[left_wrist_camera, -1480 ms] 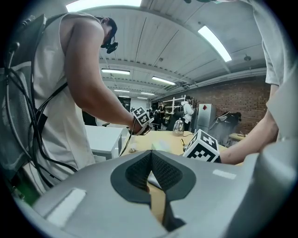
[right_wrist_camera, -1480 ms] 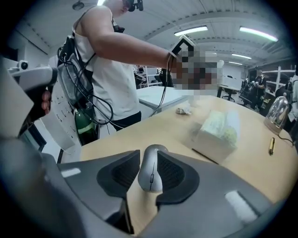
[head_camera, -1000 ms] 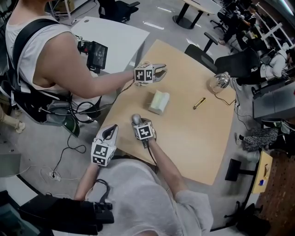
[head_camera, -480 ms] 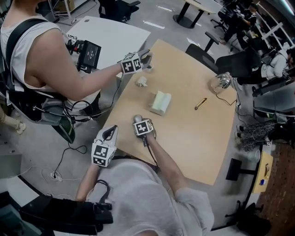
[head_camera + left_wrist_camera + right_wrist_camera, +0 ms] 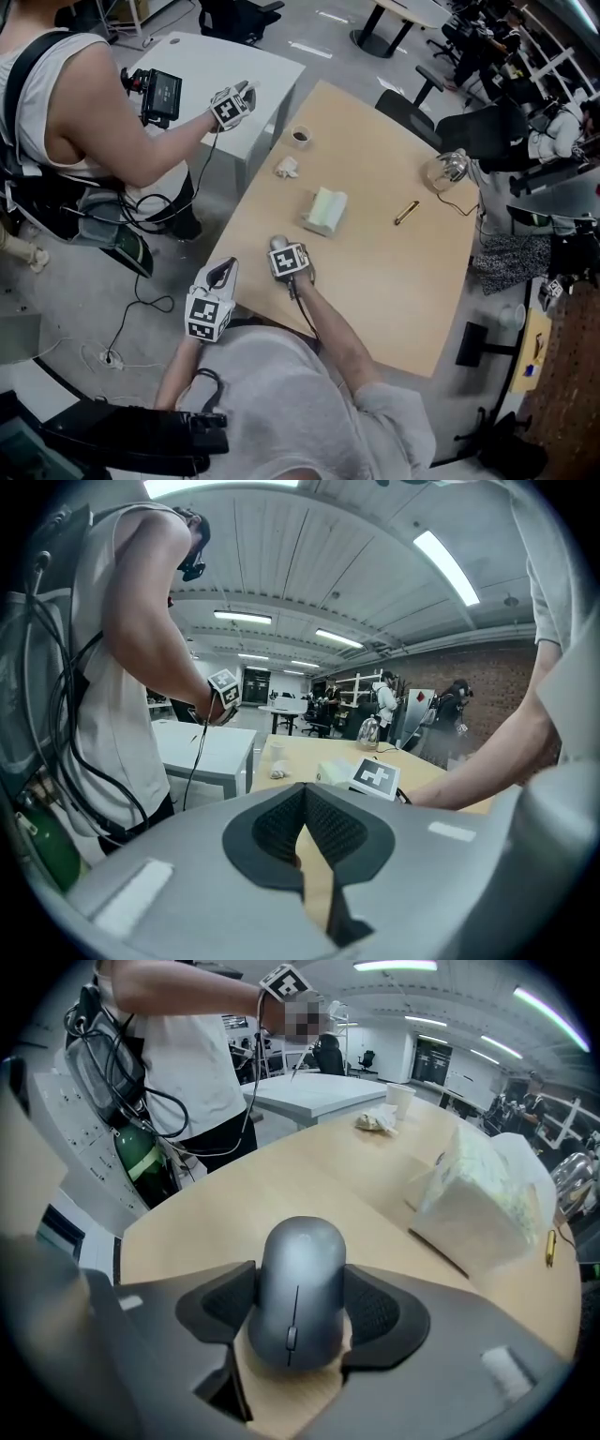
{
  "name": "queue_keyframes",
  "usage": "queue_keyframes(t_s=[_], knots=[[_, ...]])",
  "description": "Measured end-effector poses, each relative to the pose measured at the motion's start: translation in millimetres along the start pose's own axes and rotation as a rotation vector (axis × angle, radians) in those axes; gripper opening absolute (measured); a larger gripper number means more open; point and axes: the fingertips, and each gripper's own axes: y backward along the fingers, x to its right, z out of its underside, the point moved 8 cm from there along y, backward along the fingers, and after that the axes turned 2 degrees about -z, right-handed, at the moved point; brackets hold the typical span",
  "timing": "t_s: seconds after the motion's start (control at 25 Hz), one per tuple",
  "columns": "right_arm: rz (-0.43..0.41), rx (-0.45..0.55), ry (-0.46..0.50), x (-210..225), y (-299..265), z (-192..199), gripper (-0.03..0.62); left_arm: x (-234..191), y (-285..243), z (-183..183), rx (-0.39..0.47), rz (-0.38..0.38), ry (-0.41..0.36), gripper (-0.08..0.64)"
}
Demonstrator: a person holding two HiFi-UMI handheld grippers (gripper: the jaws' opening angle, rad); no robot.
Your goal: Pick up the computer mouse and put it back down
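1 ea: mouse (image 5: 278, 243), cup (image 5: 301, 137), tissue pk (image 5: 324, 210), paper wad (image 5: 287, 167), pen (image 5: 405, 212), glass jar (image 5: 443, 169).

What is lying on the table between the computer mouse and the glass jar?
The head view shows a pale tissue pack there, between mouse and jar.

Grey computer mouse (image 5: 298, 1288): smooth plastic, satin sheen, soft highlight across the top. Under it the table (image 5: 394, 272): pale wood-look top, smooth and matt. The packet (image 5: 478, 1194) is wrapped in thin crinkled film, faintly shiny; wad (image 5: 377, 1121) and cup (image 5: 400, 1099) look like dull white paper; jar (image 5: 444, 169) clear, glossy, glass-like.
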Motion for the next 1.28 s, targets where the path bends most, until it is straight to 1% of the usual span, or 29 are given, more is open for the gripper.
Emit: queue_keyframes(t_s=[0.36, 0.76, 1.0, 1.28], knots=[[-0.006, -0.003, 0.019, -1.4, 0.9, -0.8, 0.291, -0.4, 2.3, 3.4, -0.009, 0.000, 0.005, 0.020], [-0.009, 0.016, 0.027, 2.2, 13.6, 5.5, 0.288, 9.4, -2.3, -2.5, -0.017, 0.027, -0.012, 0.020], [-0.009, 0.064, 0.009, 13.2, 36.4, 10.5, 0.288, 24.3, -15.8, -8.3, -0.018, 0.062, -0.029, 0.020], [-0.008, 0.169, -0.026, 34.2, 76.1, 10.3, 0.287, 46.3, -39.7, -19.0, -0.012, 0.114, -0.049, 0.020]])
